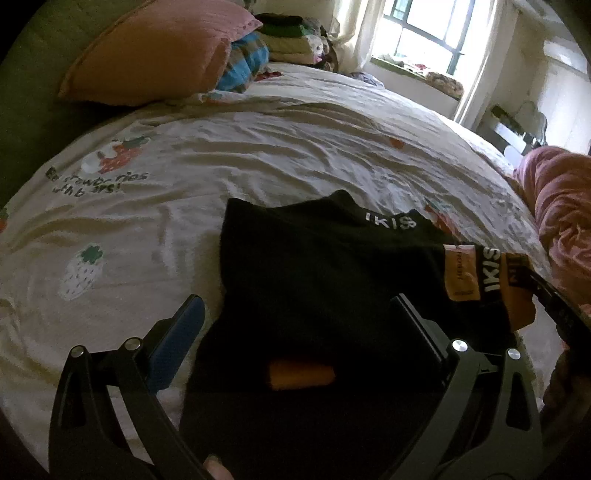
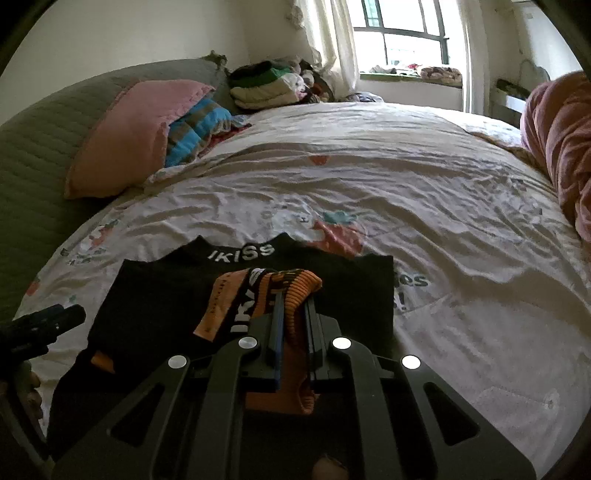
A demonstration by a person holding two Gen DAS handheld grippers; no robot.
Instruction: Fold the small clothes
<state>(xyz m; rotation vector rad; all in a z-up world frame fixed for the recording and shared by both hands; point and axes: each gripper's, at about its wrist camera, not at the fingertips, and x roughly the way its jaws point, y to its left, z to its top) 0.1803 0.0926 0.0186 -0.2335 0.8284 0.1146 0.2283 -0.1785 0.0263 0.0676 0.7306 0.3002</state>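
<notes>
Across both views I see the bed [image 2: 424,192], its wrinkled white strawberry-print sheet filling most of the frame, with a pink pillow [image 2: 129,136] and a stack of folded clothes [image 2: 269,86] at the far end near the window [image 2: 399,33]. On the near part of the sheet lies the black garment [image 1: 314,273], partly folded, its "IKISS" waistband lettering facing up. My left gripper [image 1: 295,314] hovers over the garment's near edge with its fingers spread wide, holding nothing. My right gripper [image 2: 293,314] has its fingers pressed together on the orange and black waistband [image 2: 273,291], pinching it bunched up above the black cloth.
</notes>
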